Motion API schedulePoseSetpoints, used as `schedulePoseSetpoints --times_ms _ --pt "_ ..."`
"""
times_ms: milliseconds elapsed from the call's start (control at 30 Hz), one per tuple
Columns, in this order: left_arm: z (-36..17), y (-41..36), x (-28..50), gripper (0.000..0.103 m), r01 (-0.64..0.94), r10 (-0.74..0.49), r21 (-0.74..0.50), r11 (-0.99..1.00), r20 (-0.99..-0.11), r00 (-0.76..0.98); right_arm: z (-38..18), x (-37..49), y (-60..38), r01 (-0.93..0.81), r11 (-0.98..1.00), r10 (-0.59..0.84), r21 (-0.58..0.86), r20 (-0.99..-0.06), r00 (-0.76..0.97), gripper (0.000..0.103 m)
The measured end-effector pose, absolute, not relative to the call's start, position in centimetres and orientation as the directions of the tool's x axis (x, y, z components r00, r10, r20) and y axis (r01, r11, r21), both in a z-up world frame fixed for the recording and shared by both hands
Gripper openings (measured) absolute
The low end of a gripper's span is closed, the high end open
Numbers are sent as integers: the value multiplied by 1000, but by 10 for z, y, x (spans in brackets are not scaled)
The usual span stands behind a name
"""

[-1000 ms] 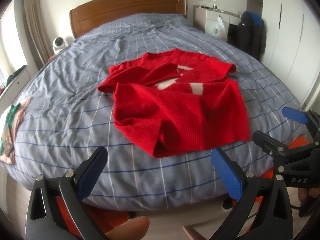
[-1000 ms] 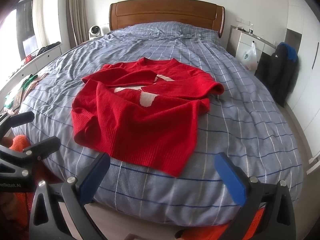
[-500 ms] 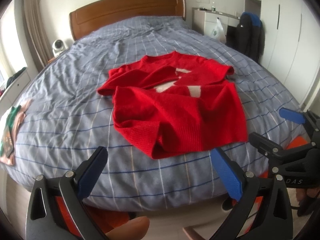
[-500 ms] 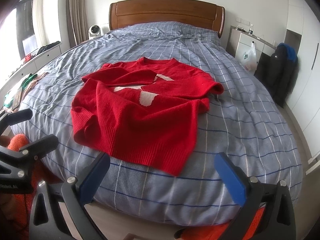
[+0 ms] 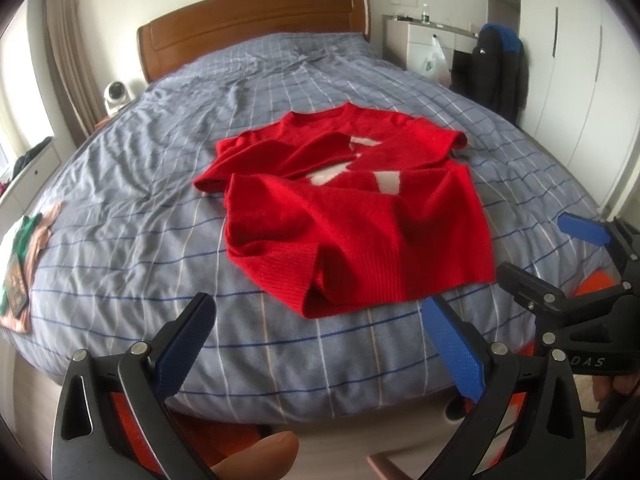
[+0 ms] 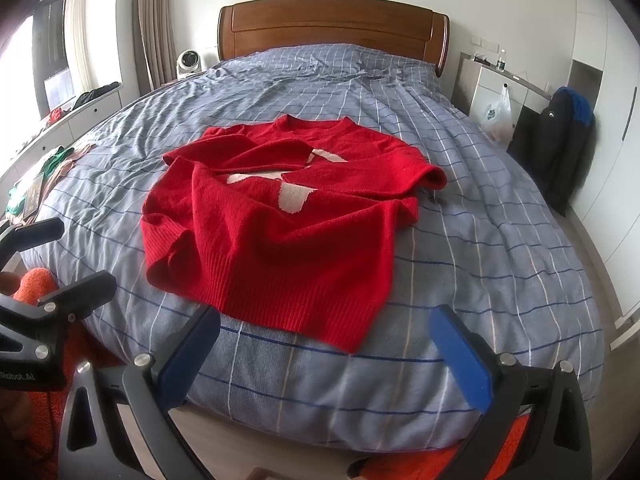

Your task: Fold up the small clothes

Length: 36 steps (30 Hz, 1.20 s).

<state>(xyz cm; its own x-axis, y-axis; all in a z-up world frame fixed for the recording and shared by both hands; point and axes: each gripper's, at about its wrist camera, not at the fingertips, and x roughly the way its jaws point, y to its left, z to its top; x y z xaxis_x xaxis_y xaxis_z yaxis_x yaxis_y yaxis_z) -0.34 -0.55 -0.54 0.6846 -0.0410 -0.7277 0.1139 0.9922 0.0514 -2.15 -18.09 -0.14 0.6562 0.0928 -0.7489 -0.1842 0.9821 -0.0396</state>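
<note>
A red knit sweater [image 5: 352,216] with white patches lies on the blue checked bed, sleeves folded in over the chest, hem toward me; it also shows in the right wrist view [image 6: 280,216]. My left gripper [image 5: 320,344] is open and empty, just short of the bed's near edge, below the hem. My right gripper [image 6: 324,348] is open and empty, also just short of the hem. Each gripper shows at the edge of the other's view: the right gripper at the right side [image 5: 556,256], the left gripper at the left side [image 6: 68,256].
The blue checked bedcover [image 6: 480,216] has a wooden headboard [image 6: 332,28] at the far end. Green and pink clothes [image 5: 20,264] lie at the bed's left edge. A white dresser [image 6: 496,92] and a dark jacket [image 6: 564,148] stand at the right.
Both grippers have edged slightly closer to the sweater's hem. Both stay open. The sweater has not moved.
</note>
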Motion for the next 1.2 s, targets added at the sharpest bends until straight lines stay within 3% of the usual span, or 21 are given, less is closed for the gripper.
schedulePoseSetpoints --times_ms 1200 --pt "-8 -9 -5 103 120 -48 45 992 -736 675 -3 -22 -179 -185 982 92 -42 -750 655 103"
